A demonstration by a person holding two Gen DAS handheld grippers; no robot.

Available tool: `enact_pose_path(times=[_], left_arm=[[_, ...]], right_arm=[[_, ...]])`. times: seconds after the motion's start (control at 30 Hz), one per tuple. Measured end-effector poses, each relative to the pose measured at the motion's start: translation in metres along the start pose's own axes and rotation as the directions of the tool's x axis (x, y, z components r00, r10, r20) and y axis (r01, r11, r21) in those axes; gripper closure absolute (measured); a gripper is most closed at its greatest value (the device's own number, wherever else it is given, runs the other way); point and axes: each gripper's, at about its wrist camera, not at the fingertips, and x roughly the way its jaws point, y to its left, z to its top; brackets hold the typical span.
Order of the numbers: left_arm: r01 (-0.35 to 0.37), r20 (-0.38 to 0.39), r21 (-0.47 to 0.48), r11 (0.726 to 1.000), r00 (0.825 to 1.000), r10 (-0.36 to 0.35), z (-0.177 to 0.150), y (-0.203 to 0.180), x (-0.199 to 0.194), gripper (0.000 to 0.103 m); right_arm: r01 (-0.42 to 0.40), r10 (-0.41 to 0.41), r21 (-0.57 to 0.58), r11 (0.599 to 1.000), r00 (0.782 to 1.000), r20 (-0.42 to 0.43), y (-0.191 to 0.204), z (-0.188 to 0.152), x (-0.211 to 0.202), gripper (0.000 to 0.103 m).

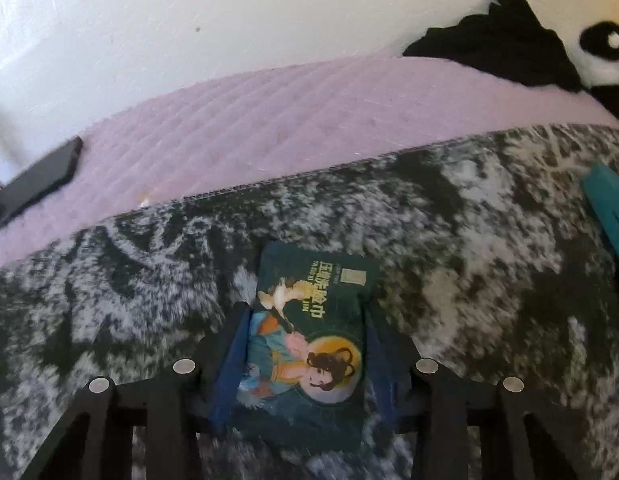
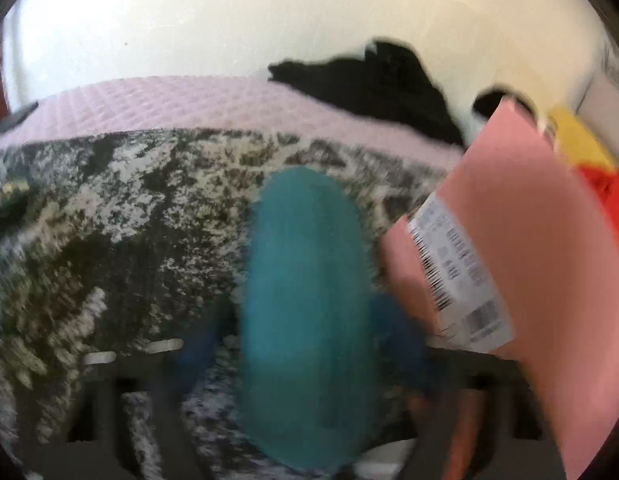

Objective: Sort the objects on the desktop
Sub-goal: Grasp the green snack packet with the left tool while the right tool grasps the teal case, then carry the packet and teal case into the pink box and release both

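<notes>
We had the left gripper point(image 1: 305, 320) clamped on the tissue pack point(image 1: 309, 336) and the right gripper point(image 2: 305, 320) apparently squeezing the teal case point(image 2: 305, 304), probably for sorting.

Packet point(image 1: 309, 336): dark teal – printed figure in orange and cream, yellow lettering
Oblong object point(image 2: 305, 312): plain teal-blue
Blanket point(image 1: 469, 240): mottled dark grey and white
Mat point(image 1: 249, 120): pale lilac, ribbed quilting
Cloth point(image 1: 505, 40): black
Flat device point(image 1: 33, 184): black
Pink parcel point(image 2: 549, 240): salmon pink – white label with black barcodes
Left hand-held gripper point(image 1: 305, 312): black frame, blue fingers
Wall point(image 1: 229, 8): off-white
</notes>
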Motion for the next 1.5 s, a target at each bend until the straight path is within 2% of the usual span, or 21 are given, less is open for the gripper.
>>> enact_pose_path(times=[0.13,0.23,0.37,0.47,0.53,0.67,0.87,0.97,1.13,1.27,1.4,1.5], left_arm=[[0.001,0.016,0.035,0.999,1.000,-0.002,-0.019,-0.019,-0.027,0.056],[-0.001,0.039,0.013,1.000,0.999,0.000,-0.038,-0.028,-0.062,0.056],[-0.011,0.070,0.001,1.000,0.997,0.011,-0.067,-0.041,-0.118,0.056],[-0.050,0.094,-0.004,0.999,0.994,0.050,-0.090,-0.055,-0.159,0.056],[-0.074,0.129,-0.028,0.997,0.989,0.077,-0.110,-0.065,-0.192,0.056],[-0.079,0.191,-0.085,0.993,0.977,0.094,-0.146,-0.087,-0.250,0.056],[-0.059,0.260,-0.114,0.992,0.962,0.087,-0.191,-0.131,-0.326,0.056],[-0.034,0.291,-0.106,0.994,0.955,0.064,-0.204,-0.154,-0.357,0.056],[0.058,0.354,-0.054,0.997,0.935,-0.036,-0.207,-0.198,-0.401,0.056],[0.129,0.408,0.021,0.991,0.904,-0.127,-0.185,-0.237,-0.426,0.056],[0.152,0.437,0.112,0.982,0.880,-0.186,-0.155,-0.280,-0.435,0.056],[0.162,0.464,0.176,0.971,0.856,-0.227,-0.124,-0.312,-0.436,0.056]], right_arm=[[-0.106,0.106,-0.015,0.994,0.994,0.003,0.007,-0.005,-0.017,0.033],[-0.205,0.205,-0.020,0.979,0.979,0.007,0.013,-0.015,-0.039,0.033],[-0.265,0.268,-0.080,0.961,0.963,0.025,0.030,-0.042,-0.085,0.033],[-0.291,0.299,-0.116,0.950,0.953,0.057,0.031,-0.072,-0.130,0.033],[-0.314,0.324,-0.119,0.942,0.943,0.072,0.026,-0.091,-0.158,0.033],[-0.358,0.370,-0.123,0.926,0.923,0.105,0.010,-0.132,-0.215,0.033],[-0.411,0.422,-0.096,0.906,0.890,0.171,-0.045,-0.187,-0.301,0.033],[-0.415,0.422,-0.078,0.906,0.878,0.229,-0.078,-0.209,-0.342,0.033],[-0.397,0.387,-0.037,0.917,0.864,0.323,-0.139,-0.237,-0.395,0.033],[-0.362,0.327,0.021,0.932,0.864,0.383,-0.192,-0.254,-0.423,0.033],[-0.309,0.240,0.094,0.946,0.867,0.436,-0.245,-0.262,-0.441,0.033],[-0.286,0.193,0.144,0.947,0.868,0.457,-0.282,-0.255,-0.443,0.033]])
